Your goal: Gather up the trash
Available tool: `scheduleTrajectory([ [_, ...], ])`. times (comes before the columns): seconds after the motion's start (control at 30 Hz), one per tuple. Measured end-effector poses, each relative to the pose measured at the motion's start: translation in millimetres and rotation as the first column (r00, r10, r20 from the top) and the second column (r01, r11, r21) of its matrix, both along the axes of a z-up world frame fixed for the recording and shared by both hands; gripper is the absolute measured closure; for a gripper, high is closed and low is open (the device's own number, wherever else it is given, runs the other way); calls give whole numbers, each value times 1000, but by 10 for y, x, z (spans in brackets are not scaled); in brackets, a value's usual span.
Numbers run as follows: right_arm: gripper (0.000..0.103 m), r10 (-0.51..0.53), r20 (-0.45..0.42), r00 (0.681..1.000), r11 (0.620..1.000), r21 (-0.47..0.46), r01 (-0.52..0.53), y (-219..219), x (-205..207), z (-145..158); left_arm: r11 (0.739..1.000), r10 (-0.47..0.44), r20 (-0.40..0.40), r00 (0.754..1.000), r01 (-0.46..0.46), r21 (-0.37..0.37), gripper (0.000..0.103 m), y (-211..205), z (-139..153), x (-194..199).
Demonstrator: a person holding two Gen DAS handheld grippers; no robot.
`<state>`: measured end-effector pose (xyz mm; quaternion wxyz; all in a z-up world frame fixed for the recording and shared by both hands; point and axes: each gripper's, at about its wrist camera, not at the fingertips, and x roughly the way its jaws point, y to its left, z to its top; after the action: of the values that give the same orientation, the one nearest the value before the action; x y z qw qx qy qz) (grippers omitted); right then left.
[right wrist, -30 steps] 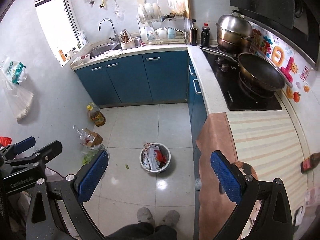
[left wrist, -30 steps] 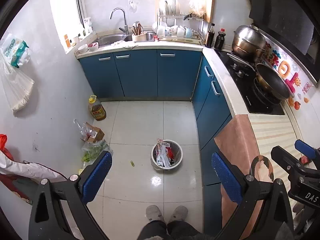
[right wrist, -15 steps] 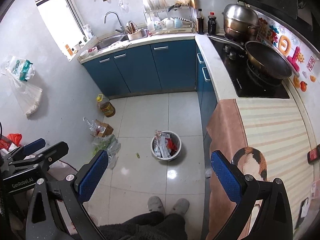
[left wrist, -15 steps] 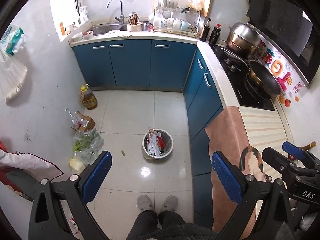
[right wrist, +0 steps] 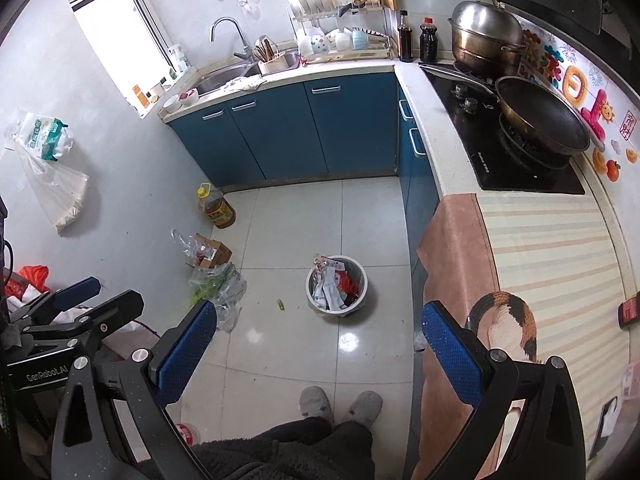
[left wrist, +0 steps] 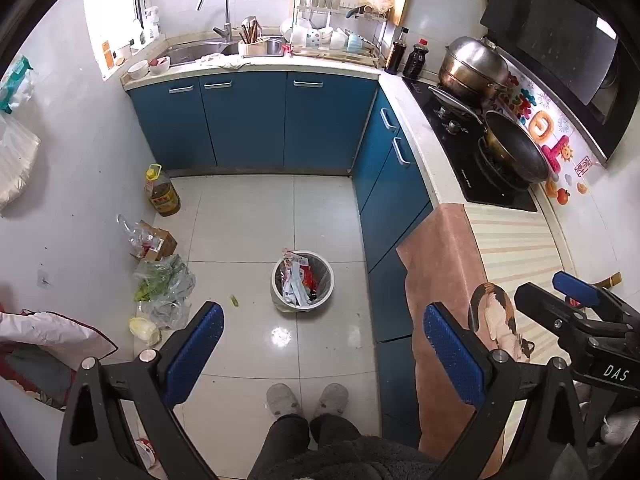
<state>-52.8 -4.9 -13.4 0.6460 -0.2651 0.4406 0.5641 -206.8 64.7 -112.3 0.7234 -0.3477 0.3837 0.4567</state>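
A round white trash bin [left wrist: 303, 280] [right wrist: 337, 289] full of wrappers and paper stands on the tiled kitchen floor. A small green scrap [left wrist: 234, 300] [right wrist: 281, 304] lies on the tiles to its left. Both grippers are held high above the floor. My left gripper [left wrist: 322, 354] is open and holds nothing; the bin shows between its blue pads. My right gripper [right wrist: 320, 354] is open too and holds nothing. Each gripper appears at the edge of the other's view: the right one [left wrist: 580, 308] and the left one [right wrist: 80, 304].
Blue cabinets [left wrist: 248, 120] line the far wall and right side. A striped cat-print cloth [right wrist: 552, 272] covers the right counter; a wok [right wrist: 540, 120] sits on the stove. By the left wall: an oil bottle [left wrist: 161, 196], cardboard box [left wrist: 154, 240], plastic bags with greens [left wrist: 164, 284]. The person's slippers [left wrist: 308, 398] are below.
Both views have pulled back and risen: the bin and floor look farther off, more of the left wall's clutter shows. Both grippers stay open.
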Motion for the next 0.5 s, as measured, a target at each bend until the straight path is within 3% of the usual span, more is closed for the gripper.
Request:
scheduleTrajectory([
  [0.5, 0, 34, -29, 999, 999, -19, -35, 78, 64, -46, 1000, 10, 14, 1000, -10, -24, 1, 25, -16, -44],
])
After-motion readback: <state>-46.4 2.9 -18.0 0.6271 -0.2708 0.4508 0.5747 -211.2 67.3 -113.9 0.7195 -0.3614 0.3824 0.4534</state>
